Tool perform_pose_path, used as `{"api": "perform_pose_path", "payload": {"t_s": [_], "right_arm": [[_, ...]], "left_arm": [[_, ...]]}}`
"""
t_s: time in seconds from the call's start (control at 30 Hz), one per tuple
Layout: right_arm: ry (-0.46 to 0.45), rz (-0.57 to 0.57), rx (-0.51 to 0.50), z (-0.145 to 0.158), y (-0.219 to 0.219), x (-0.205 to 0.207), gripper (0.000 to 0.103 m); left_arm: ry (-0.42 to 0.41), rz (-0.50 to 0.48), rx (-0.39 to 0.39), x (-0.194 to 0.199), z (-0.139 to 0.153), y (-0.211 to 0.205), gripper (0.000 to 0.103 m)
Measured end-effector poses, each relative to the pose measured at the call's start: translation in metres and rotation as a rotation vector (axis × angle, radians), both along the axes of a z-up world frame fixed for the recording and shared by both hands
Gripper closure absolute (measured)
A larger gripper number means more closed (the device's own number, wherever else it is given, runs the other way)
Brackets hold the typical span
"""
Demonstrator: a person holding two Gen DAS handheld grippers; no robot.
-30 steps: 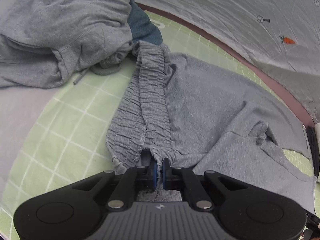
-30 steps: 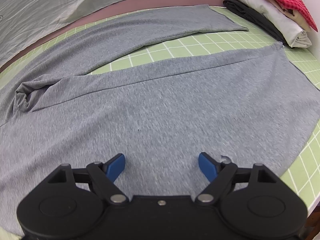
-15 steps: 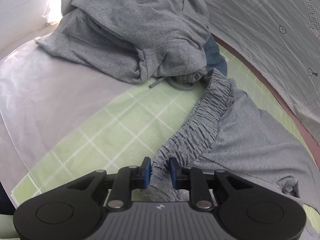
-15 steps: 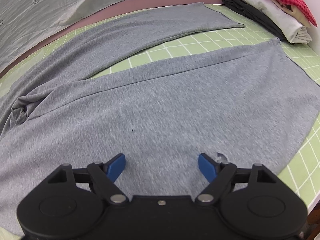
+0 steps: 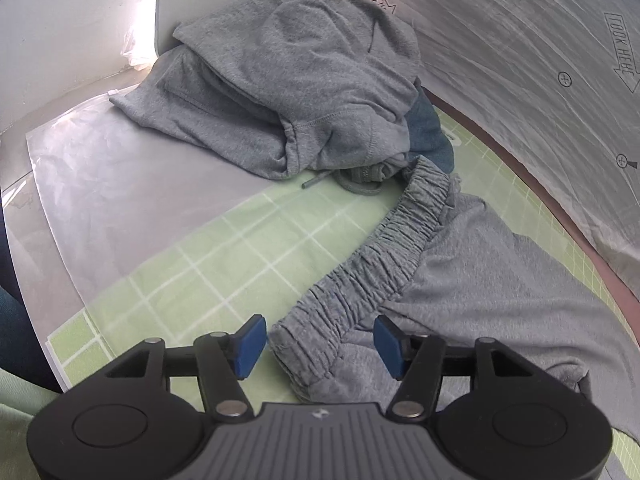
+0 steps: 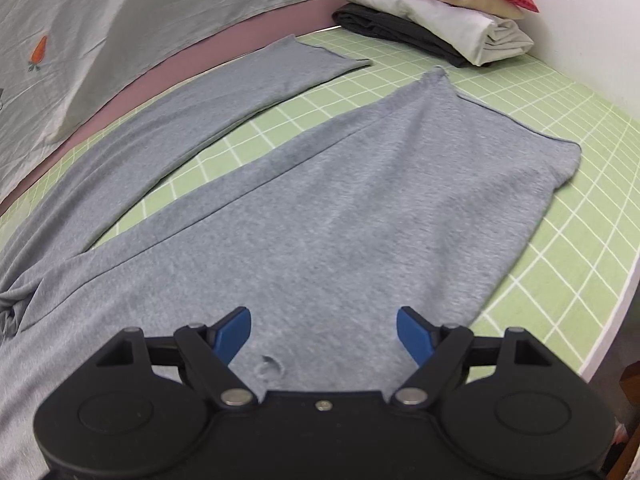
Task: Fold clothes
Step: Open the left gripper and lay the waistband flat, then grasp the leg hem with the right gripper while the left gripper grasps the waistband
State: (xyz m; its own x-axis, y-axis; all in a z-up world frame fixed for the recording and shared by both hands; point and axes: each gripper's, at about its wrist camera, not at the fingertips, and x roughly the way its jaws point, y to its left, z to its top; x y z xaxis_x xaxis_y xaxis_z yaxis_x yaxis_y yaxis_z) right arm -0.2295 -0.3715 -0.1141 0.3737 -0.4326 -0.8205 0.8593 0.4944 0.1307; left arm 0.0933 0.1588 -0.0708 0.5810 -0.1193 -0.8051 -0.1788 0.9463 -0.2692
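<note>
Grey sweatpants (image 5: 472, 280) lie flat on the green grid mat (image 5: 224, 264). Their gathered elastic waistband (image 5: 384, 240) runs from the left gripper toward the far clothes pile. My left gripper (image 5: 320, 346) is open, its blue pads either side of the waistband's near corner, not pinching it. In the right wrist view the two legs (image 6: 360, 200) spread out across the mat (image 6: 560, 240), the far leg (image 6: 224, 100) along the back edge. My right gripper (image 6: 324, 338) is open and empty above the near leg.
A crumpled grey hoodie (image 5: 304, 84) with a blue garment under it lies at the far left on a plastic sheet (image 5: 100, 200). A folded stack (image 6: 436, 12) of black, white and red clothes stands at the far right corner. A grey printed cloth (image 6: 120, 20) hangs along the back.
My left gripper, shut on the waistband a second ago, has opened and let it go. The right gripper stayed open and moved right along the near leg toward its hem.
</note>
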Motion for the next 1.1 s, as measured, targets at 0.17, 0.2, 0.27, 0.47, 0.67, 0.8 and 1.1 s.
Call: {"api": "perform_pose_path", "payload": {"t_s": [0.17,0.2,0.27,0.47,0.67,0.8,1.1], "right_arm": [[0.022,-0.034,-0.032,-0.002,-0.033,-0.031,0.022],[0.031,-0.031,-0.039,-0.003,-0.040,-0.036,0.022],[0.046,-0.028,-0.049,-0.006,-0.056,-0.048,0.022],[0.045,-0.074,-0.043,-0.013,-0.110,-0.081,0.022],[0.053,-0.081,-0.069,-0.018,-0.154,-0.097,0.022],[0.059,-0.089,-0.069,-0.022,-0.174,-0.101,0.022],[0.051,-0.110,-0.061,-0.030,-0.190,-0.100,0.022]], "left_arm": [[0.006,0.015,-0.005,-0.031,0.003,-0.027,0.041],[0.011,0.018,-0.005,-0.038,0.003,-0.033,0.041],[0.019,0.022,-0.006,-0.053,0.003,-0.046,0.041],[0.038,0.008,0.011,-0.091,0.001,-0.091,0.041],[0.044,-0.012,0.021,-0.114,0.000,-0.130,0.040],[0.049,-0.019,0.023,-0.118,-0.002,-0.150,0.040],[0.068,-0.013,0.019,-0.108,-0.005,-0.171,0.040]]}}
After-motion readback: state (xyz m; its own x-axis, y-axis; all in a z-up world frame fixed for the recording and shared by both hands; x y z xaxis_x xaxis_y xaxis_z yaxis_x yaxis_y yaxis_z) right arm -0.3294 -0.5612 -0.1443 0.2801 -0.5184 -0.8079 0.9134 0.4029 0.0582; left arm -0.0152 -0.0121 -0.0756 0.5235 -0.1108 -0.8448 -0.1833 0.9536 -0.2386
